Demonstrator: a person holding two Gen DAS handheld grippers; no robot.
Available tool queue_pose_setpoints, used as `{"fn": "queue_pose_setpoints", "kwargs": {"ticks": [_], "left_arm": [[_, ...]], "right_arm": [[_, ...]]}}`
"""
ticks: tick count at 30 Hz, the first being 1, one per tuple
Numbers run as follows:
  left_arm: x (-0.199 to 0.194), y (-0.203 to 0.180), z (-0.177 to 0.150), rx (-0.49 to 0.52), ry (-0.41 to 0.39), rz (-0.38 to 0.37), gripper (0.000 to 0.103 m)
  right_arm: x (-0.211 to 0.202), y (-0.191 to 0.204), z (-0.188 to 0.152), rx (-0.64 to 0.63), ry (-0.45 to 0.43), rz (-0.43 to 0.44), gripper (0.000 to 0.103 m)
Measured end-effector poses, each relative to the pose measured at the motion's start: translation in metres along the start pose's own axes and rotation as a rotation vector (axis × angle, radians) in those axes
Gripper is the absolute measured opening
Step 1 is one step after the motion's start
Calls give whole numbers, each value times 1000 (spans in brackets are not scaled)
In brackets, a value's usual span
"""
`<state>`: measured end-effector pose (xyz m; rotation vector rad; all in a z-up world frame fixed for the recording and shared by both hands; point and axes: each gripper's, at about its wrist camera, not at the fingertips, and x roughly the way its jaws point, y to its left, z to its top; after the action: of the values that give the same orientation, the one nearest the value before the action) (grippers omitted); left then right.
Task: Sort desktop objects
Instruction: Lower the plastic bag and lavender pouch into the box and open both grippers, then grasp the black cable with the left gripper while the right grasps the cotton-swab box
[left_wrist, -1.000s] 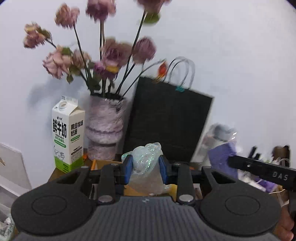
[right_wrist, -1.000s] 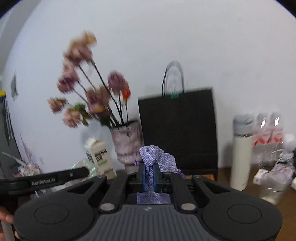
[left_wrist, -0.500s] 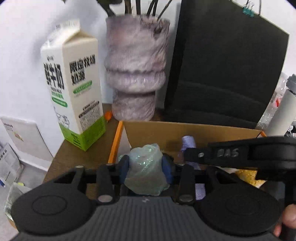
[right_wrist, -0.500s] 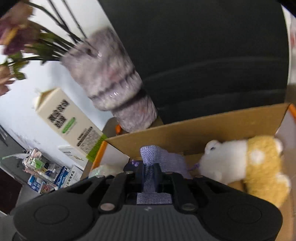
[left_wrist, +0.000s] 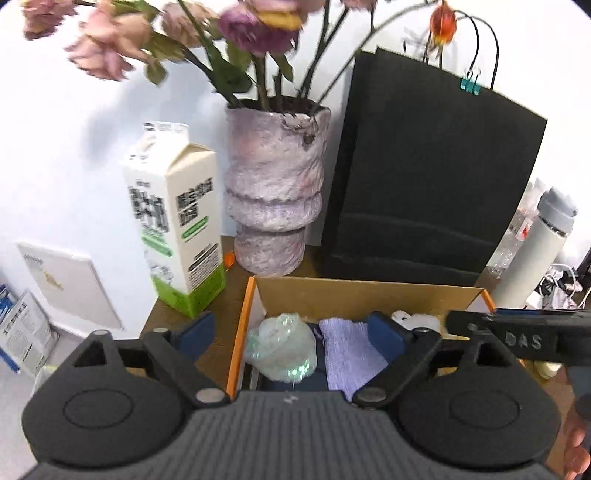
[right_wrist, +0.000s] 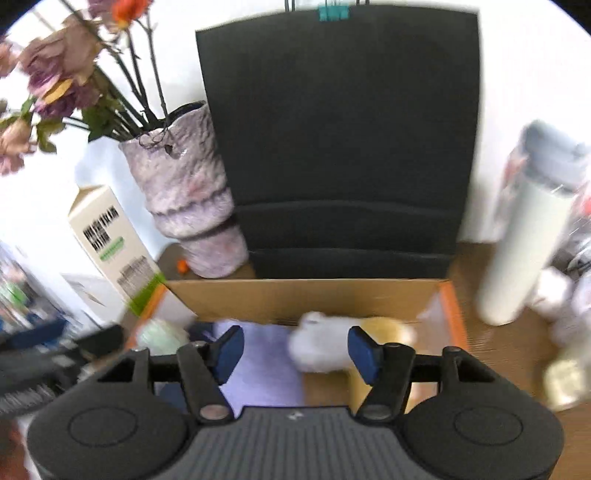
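An open cardboard box (left_wrist: 354, 295) with orange flaps sits in front of me. Inside it lie a crumpled pale green plastic bag (left_wrist: 282, 347), a lilac knitted cloth (left_wrist: 351, 354) and a white and yellow plush toy (right_wrist: 321, 347). My left gripper (left_wrist: 291, 332) hovers over the box, its jaws opening wide, and the pads touch neither the bag nor the cloth below. My right gripper (right_wrist: 295, 349) is also over the box (right_wrist: 303, 295) with its jaws opening. The cloth (right_wrist: 258, 362) lies loose under it, free of the pads.
Behind the box stand a milk carton (left_wrist: 173, 229), a mottled pink vase (left_wrist: 275, 195) of dried flowers and a black paper bag (left_wrist: 424, 177). A white flask (left_wrist: 535, 251) stands to the right. The table edge drops off at the left, near a white board (left_wrist: 62, 284).
Both grippers came down over the box and opened. The left let go of the plastic bag and the right let go of the lilac cloth; both now lie in the box.
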<state>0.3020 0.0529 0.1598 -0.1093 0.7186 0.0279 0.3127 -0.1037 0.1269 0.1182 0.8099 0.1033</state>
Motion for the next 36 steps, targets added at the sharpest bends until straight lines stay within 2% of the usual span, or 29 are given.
{"fn": "queue_pose_setpoints", "kwargs": {"ticks": [5, 10, 12, 15, 17, 21, 24, 26, 31, 36], "left_arm": [[-26, 5, -17, -15, 9, 37, 97], [-51, 6, -54, 3, 15, 28, 98], [-62, 4, -73, 38, 6, 20, 101], [-83, -2, -102, 101, -30, 8, 103], [-100, -6, -123, 143, -82, -14, 103], [-125, -11, -165, 133, -144, -36, 103], [-141, -15, -207, 138, -186, 3, 103], [-153, -18, -243, 168, -234, 29, 103], [-170, -19, -310, 141, -214, 27, 103], [-191, -26, -347, 151, -233, -6, 103]], "right_arm": [[-36, -14, -22, -60, 2, -58, 71], [-64, -22, -61, -96, 7, -93, 73], [-77, -25, -80, -94, -4, -82, 80], [-91, -25, -107, -93, -28, -70, 81], [-101, -26, -127, -82, -55, -61, 82], [-123, -25, -170, -90, -123, -70, 85], [-140, -19, -213, -133, -199, -69, 89], [-147, -16, -242, -149, -218, -78, 89], [-159, -13, -307, -163, -223, -56, 89], [-173, -12, -347, -183, -234, -53, 89]]}}
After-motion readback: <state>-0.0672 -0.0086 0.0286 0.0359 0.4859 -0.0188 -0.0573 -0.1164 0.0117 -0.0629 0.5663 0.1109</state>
